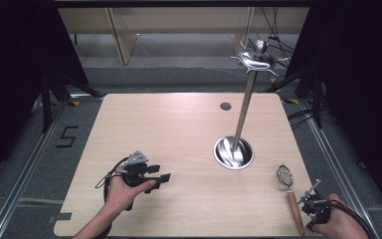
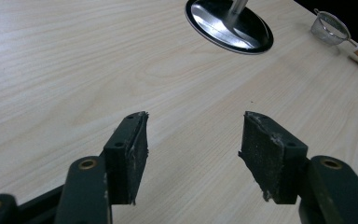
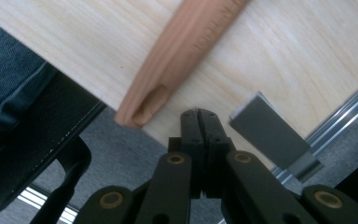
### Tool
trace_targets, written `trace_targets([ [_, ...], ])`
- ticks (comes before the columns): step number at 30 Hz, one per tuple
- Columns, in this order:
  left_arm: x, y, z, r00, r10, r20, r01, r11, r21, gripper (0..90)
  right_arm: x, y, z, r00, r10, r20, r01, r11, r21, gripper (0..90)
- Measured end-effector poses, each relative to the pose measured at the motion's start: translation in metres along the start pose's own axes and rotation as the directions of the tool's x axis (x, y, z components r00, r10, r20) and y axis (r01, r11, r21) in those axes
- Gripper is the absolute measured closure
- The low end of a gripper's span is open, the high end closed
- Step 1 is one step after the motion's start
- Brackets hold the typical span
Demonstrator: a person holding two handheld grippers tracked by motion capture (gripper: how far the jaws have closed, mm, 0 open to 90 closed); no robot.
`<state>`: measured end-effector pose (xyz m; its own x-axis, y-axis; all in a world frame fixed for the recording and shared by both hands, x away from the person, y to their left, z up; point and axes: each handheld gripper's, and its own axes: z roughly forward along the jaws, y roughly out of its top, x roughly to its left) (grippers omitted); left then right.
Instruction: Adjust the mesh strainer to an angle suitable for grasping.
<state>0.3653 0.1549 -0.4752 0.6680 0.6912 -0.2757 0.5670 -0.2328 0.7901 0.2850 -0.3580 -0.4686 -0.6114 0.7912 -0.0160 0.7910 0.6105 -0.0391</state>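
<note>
Pale wood-grain laminate covers the table (image 1: 179,129), a squarish top with rounded corners and a small dark round plug (image 1: 225,106) set near its far edge. Right of centre stands a polished metal stand (image 1: 243,109): a shallow, mirror-bright round base (image 2: 230,25) from which a slim pole rises to a knobbed cap ringed by short curved hooks.

Near the right front corner lies a small strainer (image 1: 285,175), its fine wire mesh bowl round and framed in metal, its smooth reddish-brown wooden handle (image 3: 186,51) pointing toward the person. In the right gripper view the handle's rounded end shows a slot-like hollow and reaches almost to the table's edge.

The left gripper (image 1: 160,177) is held in the person's left hand (image 1: 124,191) over the left front part of the table, a grey 3-cornered plate on top. In the left gripper view its 2 matte black jaws stand wide apart with bare wood between them; their rubbery pads (image 2: 268,154) are rough and frayed at the edges.

The right gripper (image 3: 199,122), held in the right hand (image 1: 340,226) at the right front corner, sits just beside the handle's end. Its 2 jaws are pressed flat together, pad against pad, with nothing between them. A grey metal bracket (image 3: 272,135) lies just beside them at the table's edge.
</note>
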Motion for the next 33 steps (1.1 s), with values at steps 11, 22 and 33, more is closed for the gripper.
trace_targets([
  [11,0.000,0.001,0.000,1.0000,0.003,-0.003,-0.003,1.0000,0.001,40.2,0.012,0.030,0.002,0.9932,-0.116,0.014,0.116,0.9925,-0.038,90.0],
  [22,0.000,0.001,-0.001,1.0000,0.000,0.000,0.000,1.0000,-0.006,40.2,0.032,0.076,0.001,0.9711,-0.236,0.033,0.238,0.9688,-0.068,90.0],
  [33,0.001,0.001,-0.003,1.0000,-0.001,0.001,0.001,0.9999,-0.012,40.2,0.049,0.115,-0.002,0.9587,-0.282,0.034,0.284,0.9464,-0.153,88.0],
])
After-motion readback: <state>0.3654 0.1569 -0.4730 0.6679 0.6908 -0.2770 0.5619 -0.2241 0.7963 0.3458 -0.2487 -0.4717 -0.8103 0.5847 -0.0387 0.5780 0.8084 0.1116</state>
